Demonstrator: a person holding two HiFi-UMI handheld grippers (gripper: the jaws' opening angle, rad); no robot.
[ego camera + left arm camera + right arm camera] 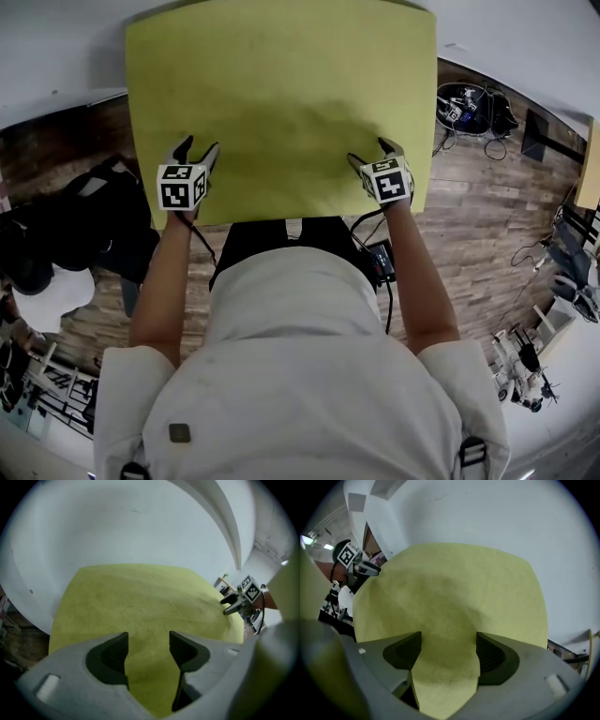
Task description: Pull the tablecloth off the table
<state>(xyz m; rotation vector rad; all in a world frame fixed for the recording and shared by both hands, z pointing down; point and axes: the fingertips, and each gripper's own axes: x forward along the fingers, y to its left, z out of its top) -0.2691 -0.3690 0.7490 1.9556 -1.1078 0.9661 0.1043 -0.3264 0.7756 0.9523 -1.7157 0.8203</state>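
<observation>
— Shoulders in a pale shirt (291,375) fill the foreground, bare forearms reaching toward the yellow-green tablecloth (281,94).
— Where are the grippers?
— Left gripper (199,148) and right gripper (370,155) hover at the tablecloth's near edge, one by each near corner, about equally close. Both sets of jaws are spread wide, with cloth visible between the pads but not pinched.
— And the cloth?
— Flat on the table, stretching ahead of the jaws to the white wall (56,47).

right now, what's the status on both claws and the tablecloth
Left claw open, right claw open, both over the near edge, no grip yet. Tablecloth spread flat, yellow-green. Nothing lying on it.
</observation>
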